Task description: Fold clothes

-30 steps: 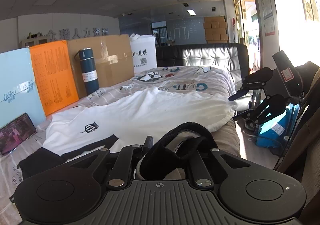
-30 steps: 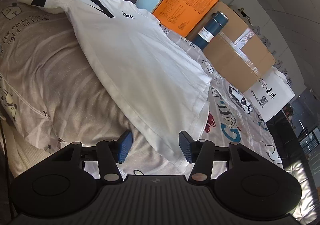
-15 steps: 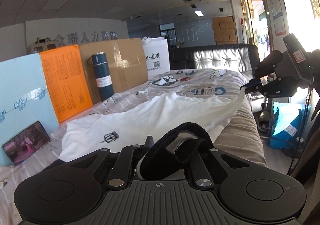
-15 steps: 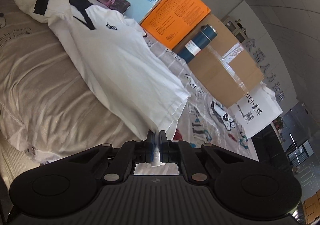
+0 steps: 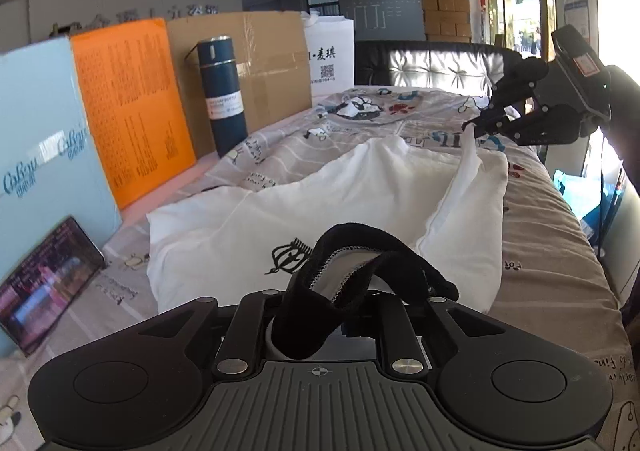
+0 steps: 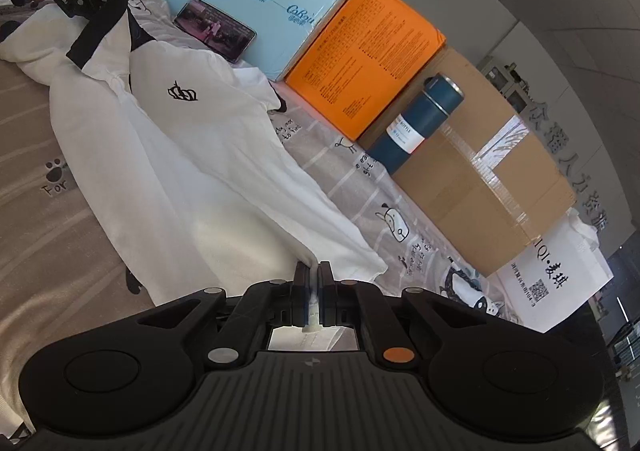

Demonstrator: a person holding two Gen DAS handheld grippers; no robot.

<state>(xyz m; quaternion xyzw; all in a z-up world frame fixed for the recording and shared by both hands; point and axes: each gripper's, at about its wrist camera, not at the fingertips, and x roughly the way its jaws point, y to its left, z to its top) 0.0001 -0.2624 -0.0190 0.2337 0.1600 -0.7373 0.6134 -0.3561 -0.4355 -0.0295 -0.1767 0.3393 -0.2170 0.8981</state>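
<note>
A white shirt (image 6: 168,155) hangs stretched between two hand-held grippers above a printed bedsheet (image 6: 48,219), its long axis running straight from one pair of jaws to the other. The left gripper (image 5: 340,315) has its jaws pressed on the black collar (image 5: 360,251), which bunches up just ahead of them; the right gripper (image 6: 314,279) pinches a thin bit of the white hem between jaws nearly shut. From the left jaws the shirt runs forward and slightly right toward the right gripper, seen there well off with the hem corner lifted. From the right jaws it runs forward and left, up to the collar. The near edge is raised (the far side still lies on the bed, near a blue flask (image 5: 224,95) and a row of boxes (image 5: 128,107)). By the look of it, a lengthwise fold is in hand: each end is already held, neither hand nearer, and the fold would turn on carrying both across that axis together.
</note>
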